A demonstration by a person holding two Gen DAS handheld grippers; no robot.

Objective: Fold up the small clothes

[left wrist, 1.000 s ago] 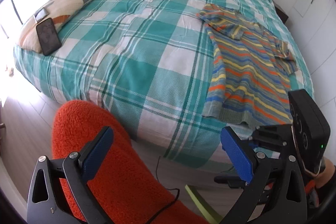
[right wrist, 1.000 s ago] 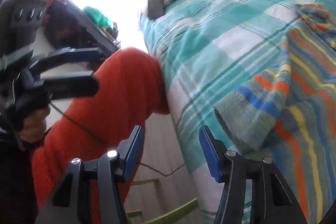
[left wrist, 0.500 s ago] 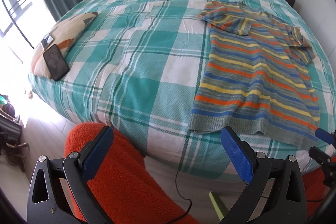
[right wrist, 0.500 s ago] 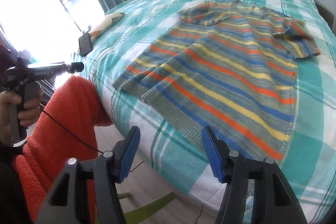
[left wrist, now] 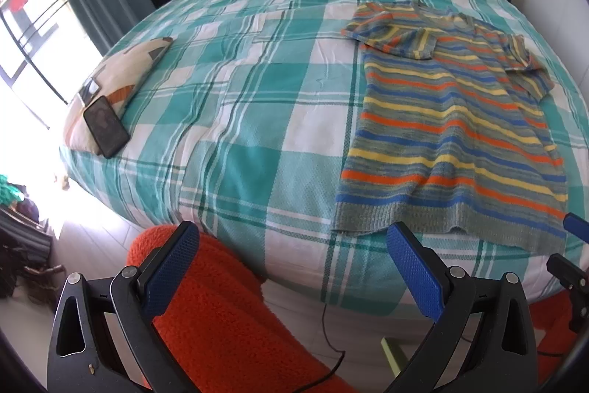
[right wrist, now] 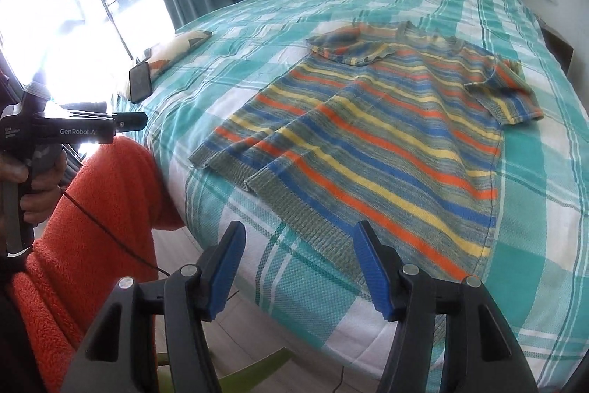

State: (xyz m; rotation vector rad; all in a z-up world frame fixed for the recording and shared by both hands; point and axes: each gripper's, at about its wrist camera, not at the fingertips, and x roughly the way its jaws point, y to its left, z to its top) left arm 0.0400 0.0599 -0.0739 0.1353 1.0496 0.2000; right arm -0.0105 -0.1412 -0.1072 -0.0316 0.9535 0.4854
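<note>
One short-sleeved knitted top (right wrist: 371, 139), striped in orange, blue, yellow and grey-green with a ribbed grey hem, lies spread flat and face-up on the bed (left wrist: 235, 120), near the foot edge and toward the right side as the person stands; its hem runs along the near edge of the mattress, which looks like a lay-out meant to put both lower corners within easy reach for a first fold. Its two sleeves are not flat: the left one is turned in over the chest and the right one lies crumpled outward. The bed is covered by a single teal-and-white checked woven spread, smooth enough to serve as the folding surface. The left tongs (left wrist: 294, 275) hang spread wide and empty just short of the hem's left corner, and the right tongs (right wrist: 300, 269) are likewise spread and empty, poised over the hem a little nearer its right part; neither touches the cloth, so I judge that the folding has not begun. In the right wrist view the person's left hand (right wrist: 35, 179) grips the other tool's handle. Farther out, at the bed's left edge, one patterned cream cushion (left wrist: 117, 83) carries one black smartphone (left wrist: 106, 127), well apart from the garment. One orange fleece-covered leg (left wrist: 228, 315) fills the foreground below the mattress.
</note>
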